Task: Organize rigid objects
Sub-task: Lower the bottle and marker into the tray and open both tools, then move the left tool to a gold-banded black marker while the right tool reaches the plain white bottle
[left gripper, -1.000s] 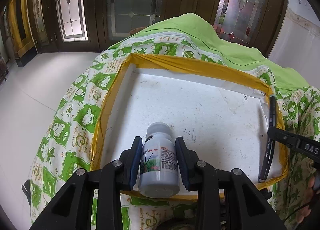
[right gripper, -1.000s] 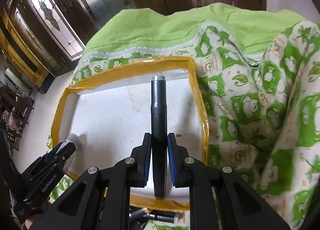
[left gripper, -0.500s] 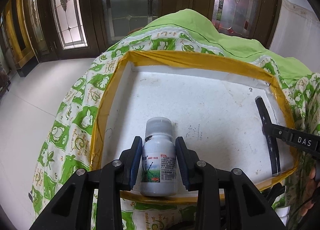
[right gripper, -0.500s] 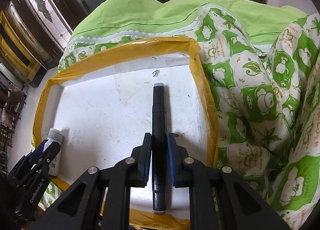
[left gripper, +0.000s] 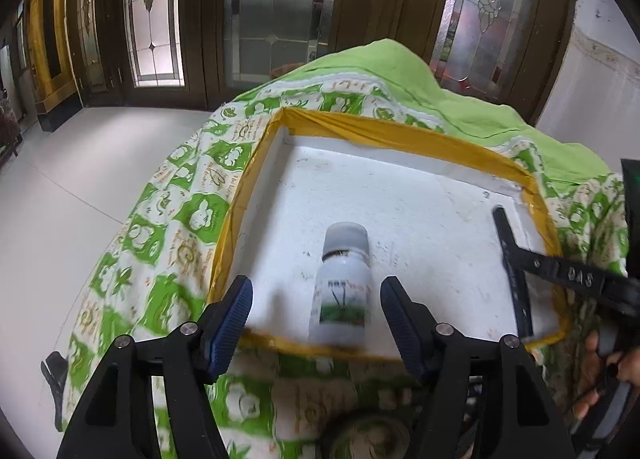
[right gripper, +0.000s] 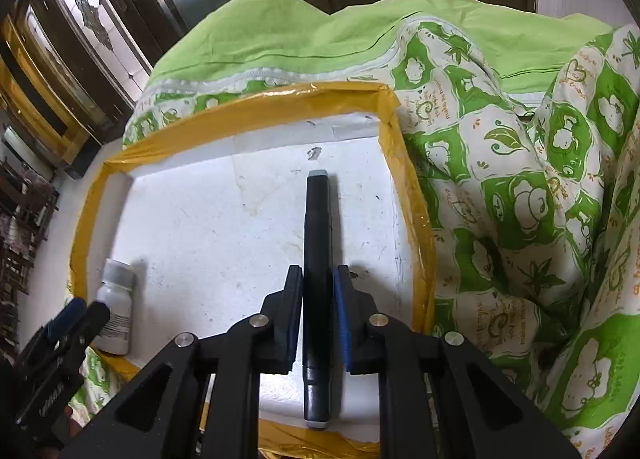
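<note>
Between the opening pads of the left claw (left gripper: pixel 316 323), no longer pinched, the white bottle (left gripper: pixel 342 291) is laid in the yellow-edged tray (left gripper: pixel 400 139). Between the right claw's (right gripper: pixel 318 323) just-opening pads lies the black marker (right gripper: pixel 316 243). Straight backward withdrawal is advised, pads kept clear.

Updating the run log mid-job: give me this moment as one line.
left claw: opening, clear of bottle | right claw: opening around marker | both lying in tray

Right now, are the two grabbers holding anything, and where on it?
Nothing is gripped. The left gripper jaws are opening, clear of the white bottle lying in the tray. The right gripper jaws are opening around the black marker at mid-barrel.
</note>
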`<state>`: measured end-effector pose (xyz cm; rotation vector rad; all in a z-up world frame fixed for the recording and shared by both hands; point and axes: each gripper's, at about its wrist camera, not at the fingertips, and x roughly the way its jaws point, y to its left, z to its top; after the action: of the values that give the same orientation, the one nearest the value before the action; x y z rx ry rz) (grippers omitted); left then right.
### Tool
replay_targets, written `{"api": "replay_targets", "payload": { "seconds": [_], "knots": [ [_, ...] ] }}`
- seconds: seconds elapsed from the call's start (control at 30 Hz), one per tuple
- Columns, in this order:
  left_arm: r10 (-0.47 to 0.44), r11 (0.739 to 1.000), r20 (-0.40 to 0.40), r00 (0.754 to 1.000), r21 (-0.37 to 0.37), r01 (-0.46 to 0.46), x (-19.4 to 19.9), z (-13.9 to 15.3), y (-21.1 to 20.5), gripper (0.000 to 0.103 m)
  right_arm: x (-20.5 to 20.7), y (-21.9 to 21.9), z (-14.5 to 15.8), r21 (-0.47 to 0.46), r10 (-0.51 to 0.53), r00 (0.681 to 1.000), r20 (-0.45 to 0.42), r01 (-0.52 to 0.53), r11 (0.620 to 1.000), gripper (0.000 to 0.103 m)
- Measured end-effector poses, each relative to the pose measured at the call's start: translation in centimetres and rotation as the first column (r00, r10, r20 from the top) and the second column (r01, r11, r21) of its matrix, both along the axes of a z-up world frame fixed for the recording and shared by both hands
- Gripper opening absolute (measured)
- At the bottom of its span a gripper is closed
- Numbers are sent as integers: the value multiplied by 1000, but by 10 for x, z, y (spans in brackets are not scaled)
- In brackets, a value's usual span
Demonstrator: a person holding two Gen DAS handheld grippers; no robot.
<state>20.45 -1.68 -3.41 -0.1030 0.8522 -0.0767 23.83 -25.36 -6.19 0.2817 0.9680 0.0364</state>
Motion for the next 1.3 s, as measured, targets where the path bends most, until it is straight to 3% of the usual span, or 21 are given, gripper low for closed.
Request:
{"api": "replay_targets", "payload": {
  "seconds": [0.03, 0.23, 0.33, 0.43, 0.53, 0.6, 0.83, 1.3],
  "knots": [
    [-2, 1000, 9, 1000, -3, 2, -8, 3, 0, 72, -3, -3, 3, 19, -5, 1000, 12, 5, 1000, 31],
    [9, 999, 33, 999, -36, -8, -67, -1, 7, 77, -31, -27, 29, 163, -63, 995, 74, 51, 985, 45],
    [-6, 998, -7, 1000, -67, 6, -85, -6, 7, 77, -53, -36, 38, 204, -88, 992, 86, 69, 977, 47],
    [-38, 999, 32, 999, -36, 40, -102, 4, -4, 77, -81, -36, 40, 230, -80, 994, 76, 60, 971, 47],
    [-65, 998, 45, 997, -4, 65, -117, 8, -11, 77, -108, -29, 38, 223, -40, 997, 60, 25, 974, 50],
    [-78, 997, 18, 997, -13, 78, -128, 5, -13, 77, -123, -22, 35, 223, -2, 999, 45, -8, 975, 55],
    [-94, 994, 7, 996, -56, 95, -154, 9, -13, 77, -167, -8, 24, 233, 84, 996, -2, -82, 969, 55],
    [-136, 991, -31, 990, -6, 136, -158, 1, -28, 77, -172, -3, 6, 203, 92, 992, -86, -73, 977, 52]
  ]
}}
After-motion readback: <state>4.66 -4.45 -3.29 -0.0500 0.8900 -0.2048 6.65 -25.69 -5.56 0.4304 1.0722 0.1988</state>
